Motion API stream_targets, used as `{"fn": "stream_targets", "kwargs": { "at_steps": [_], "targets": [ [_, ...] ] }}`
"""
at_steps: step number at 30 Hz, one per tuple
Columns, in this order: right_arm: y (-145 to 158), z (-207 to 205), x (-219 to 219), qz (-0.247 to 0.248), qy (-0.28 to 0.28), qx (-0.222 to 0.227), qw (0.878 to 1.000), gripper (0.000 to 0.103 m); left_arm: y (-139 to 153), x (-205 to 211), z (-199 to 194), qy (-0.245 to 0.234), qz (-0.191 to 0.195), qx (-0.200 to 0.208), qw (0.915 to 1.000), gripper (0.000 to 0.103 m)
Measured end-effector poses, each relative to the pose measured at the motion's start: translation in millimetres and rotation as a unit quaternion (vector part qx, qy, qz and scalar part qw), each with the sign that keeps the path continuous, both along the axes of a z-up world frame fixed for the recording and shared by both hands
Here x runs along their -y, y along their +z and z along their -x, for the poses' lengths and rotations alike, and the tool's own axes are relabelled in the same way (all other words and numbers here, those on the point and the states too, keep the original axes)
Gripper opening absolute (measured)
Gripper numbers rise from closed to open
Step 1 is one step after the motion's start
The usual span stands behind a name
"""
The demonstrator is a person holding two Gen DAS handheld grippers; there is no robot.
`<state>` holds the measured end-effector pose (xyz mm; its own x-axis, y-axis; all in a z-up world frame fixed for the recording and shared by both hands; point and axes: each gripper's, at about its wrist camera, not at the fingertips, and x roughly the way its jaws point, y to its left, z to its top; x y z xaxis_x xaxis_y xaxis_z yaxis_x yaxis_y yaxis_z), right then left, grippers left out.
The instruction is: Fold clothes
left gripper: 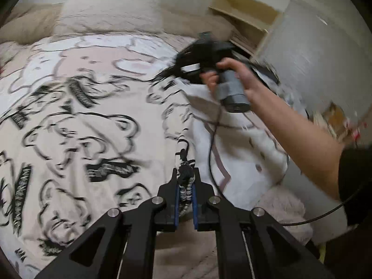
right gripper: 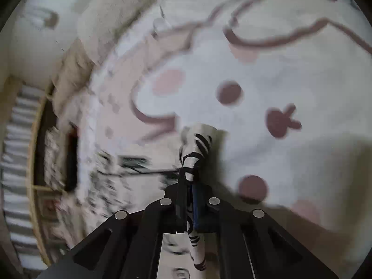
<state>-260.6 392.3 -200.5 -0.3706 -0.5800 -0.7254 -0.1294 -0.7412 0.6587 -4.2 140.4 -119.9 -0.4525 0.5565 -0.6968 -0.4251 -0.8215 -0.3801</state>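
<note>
A cream garment (left gripper: 93,127) printed with black cartoon faces lies spread over the bed in the left wrist view. My left gripper (left gripper: 185,174) is shut on a bunched edge of it near the bottom centre. A hand (left gripper: 234,74) holds my right gripper (left gripper: 168,73) at the upper right, blurred, at the garment's far edge. In the right wrist view my right gripper (right gripper: 188,176) is shut on a narrow fold of the printed garment (right gripper: 200,144), which sticks out past the fingertips and hangs below the jaws.
Under the garment lies a white and pink blanket (right gripper: 255,69) with a bunny design. Beige pillows (left gripper: 104,14) sit at the head of the bed. A wooden shelf (left gripper: 246,18) stands by the wall at the upper right. A black cable (left gripper: 210,153) trails from the right gripper.
</note>
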Motion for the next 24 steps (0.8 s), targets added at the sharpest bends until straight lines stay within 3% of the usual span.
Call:
{"fn": "stream_targets", "kwargs": {
  "at_steps": [5, 10, 14, 18, 24],
  "targets": [
    [89, 3, 46, 0.028, 0.032, -0.099, 0.994, 0.005, 27, 41, -11, 0.055, -0.001, -0.014, 0.9984, 0.009],
    [148, 14, 145, -0.003, 0.117, -0.151, 0.982, 0.005, 43, 85, -30, 0.110, 0.035, -0.019, 0.9932, 0.009],
    [156, 18, 231, -0.017, 0.173, -0.155, 0.973, 0.005, 39, 123, -44, 0.145, 0.054, -0.007, 0.9879, 0.009],
    [143, 8, 317, -0.034, 0.235, -0.148, 0.960, 0.005, 12, 150, -52, 0.164, 0.067, 0.033, 0.9836, 0.009],
    [77, -15, 439, -0.135, 0.338, -0.103, 0.926, 0.005, -33, 167, -57, 0.166, 0.034, 0.101, 0.9803, 0.009]
  ]
}}
